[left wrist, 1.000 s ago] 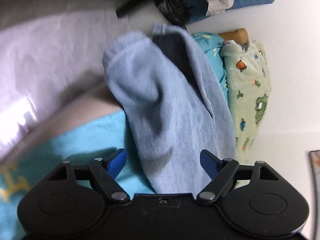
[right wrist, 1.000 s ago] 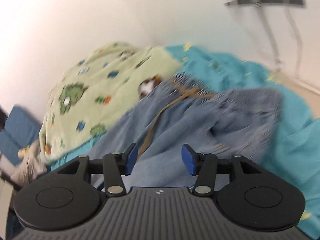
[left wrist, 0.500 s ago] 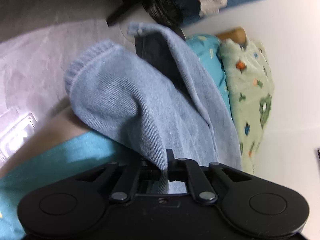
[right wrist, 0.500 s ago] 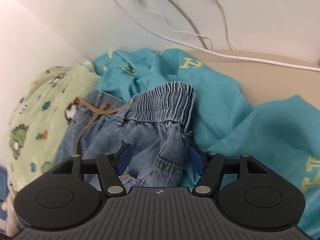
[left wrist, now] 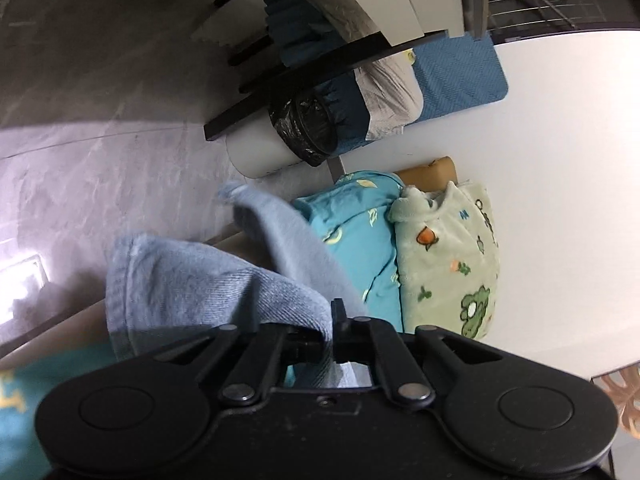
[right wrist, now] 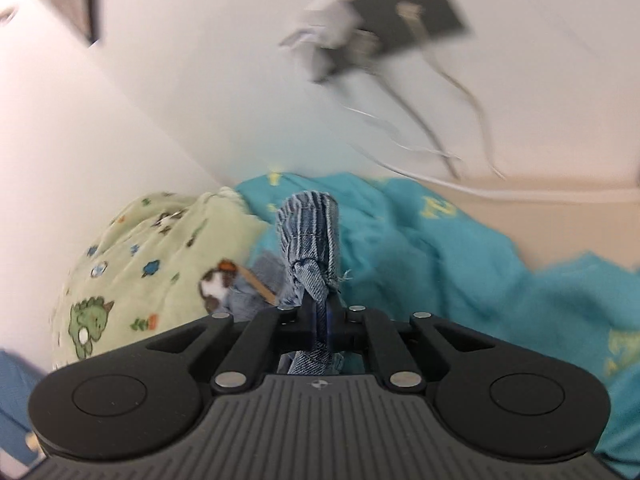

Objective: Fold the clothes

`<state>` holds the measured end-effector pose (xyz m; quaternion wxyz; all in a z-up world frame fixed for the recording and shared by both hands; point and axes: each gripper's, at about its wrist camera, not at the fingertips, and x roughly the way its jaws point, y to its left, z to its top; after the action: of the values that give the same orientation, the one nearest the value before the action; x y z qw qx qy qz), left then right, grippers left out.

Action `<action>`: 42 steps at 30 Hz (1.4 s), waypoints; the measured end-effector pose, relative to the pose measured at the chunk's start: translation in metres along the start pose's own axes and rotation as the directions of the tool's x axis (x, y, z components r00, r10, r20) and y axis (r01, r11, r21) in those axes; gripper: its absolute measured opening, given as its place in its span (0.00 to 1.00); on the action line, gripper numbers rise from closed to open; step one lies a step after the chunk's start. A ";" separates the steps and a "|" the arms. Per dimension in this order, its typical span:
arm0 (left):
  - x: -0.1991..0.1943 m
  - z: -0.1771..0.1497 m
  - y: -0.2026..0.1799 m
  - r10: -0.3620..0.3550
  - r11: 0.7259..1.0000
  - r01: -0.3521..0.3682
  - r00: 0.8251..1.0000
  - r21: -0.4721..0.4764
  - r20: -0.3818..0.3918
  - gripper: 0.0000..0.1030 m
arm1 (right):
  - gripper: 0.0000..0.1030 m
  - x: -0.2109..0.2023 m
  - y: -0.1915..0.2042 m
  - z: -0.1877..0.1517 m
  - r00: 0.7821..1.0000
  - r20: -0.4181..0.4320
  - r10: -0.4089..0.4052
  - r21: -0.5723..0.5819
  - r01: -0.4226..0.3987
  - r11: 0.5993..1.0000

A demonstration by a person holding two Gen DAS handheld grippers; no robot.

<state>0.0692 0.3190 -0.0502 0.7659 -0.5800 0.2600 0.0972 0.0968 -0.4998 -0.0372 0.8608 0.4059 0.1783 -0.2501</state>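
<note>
Bed: teal blanket [right wrist: 460,264] under both tongs | left tongs [left wrist: 334,328] pinch blue jeans [left wrist: 192,276] at leg end | right tongs [right wrist: 320,320] pinch waistband | jeans stretch between them | green blanket [right wrist: 152,264] farther back by wall.

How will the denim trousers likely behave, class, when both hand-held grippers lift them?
Probably floppy: the denim trousers drape and fold over the left hand-held gripper. They will likely sag between the grips, since the cloth bunches at the right hand-held gripper. Slipping seems unlikely; both pinch the fabric.
</note>
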 end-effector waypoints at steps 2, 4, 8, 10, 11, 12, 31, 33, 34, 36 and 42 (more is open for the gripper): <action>0.024 0.018 -0.015 0.023 1.000 -0.023 1.000 -0.009 -0.009 0.03 | 0.03 0.018 0.027 0.008 1.000 -0.010 0.014 -0.024 -0.014 1.000; 0.055 0.034 -0.026 0.054 0.998 -0.055 0.998 -0.031 -0.020 0.03 | 0.03 0.043 0.058 0.014 1.000 -0.018 0.013 -0.062 -0.014 0.998; 0.119 0.064 -0.047 0.119 0.992 -0.120 0.992 -0.032 -0.038 0.03 | 0.03 0.113 0.115 0.016 0.999 -0.037 -0.013 -0.130 0.008 0.991; 0.154 0.077 -0.055 0.156 0.988 -0.156 0.986 -0.003 -0.050 0.03 | 0.03 0.149 0.133 0.012 0.999 -0.050 -0.018 -0.127 0.011 0.992; 0.172 0.083 -0.057 0.175 0.985 -0.175 0.983 0.011 -0.057 0.03 | 0.03 0.166 0.141 0.010 0.998 -0.056 -0.027 -0.135 0.019 0.991; 0.188 0.087 -0.058 0.190 0.982 -0.190 0.980 0.017 -0.063 0.03 | 0.03 0.184 0.148 0.007 0.997 -0.063 -0.039 -0.147 0.029 0.989; 0.182 0.086 0.015 0.005 0.999 0.002 0.985 0.045 -0.174 0.60 | 0.49 0.250 0.140 -0.045 0.994 -0.102 0.047 -0.397 -0.084 0.914; 0.167 0.078 0.034 -0.007 1.000 0.010 0.978 0.012 -0.208 0.65 | 0.50 0.231 0.137 -0.050 0.992 -0.116 0.053 -0.408 -0.096 0.908; 0.160 0.073 0.043 -0.013 1.000 0.012 0.975 -0.006 -0.222 0.67 | 0.50 0.220 0.135 -0.055 0.991 -0.123 0.057 -0.420 -0.104 0.902; 0.152 0.065 0.065 -0.039 0.997 0.023 0.972 -0.071 -0.234 0.69 | 0.52 0.196 0.131 -0.064 0.988 -0.138 0.068 -0.447 -0.123 0.886; 0.185 0.049 0.095 -0.088 0.976 0.025 0.954 -0.216 -0.286 0.71 | 0.54 0.135 0.117 -0.091 0.977 -0.203 0.071 -0.478 -0.163 0.863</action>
<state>0.1966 0.3661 -0.2150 0.6556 -0.6728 0.3426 0.0149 0.2645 -0.4030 -0.0897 0.9297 0.2044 0.2875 -0.1062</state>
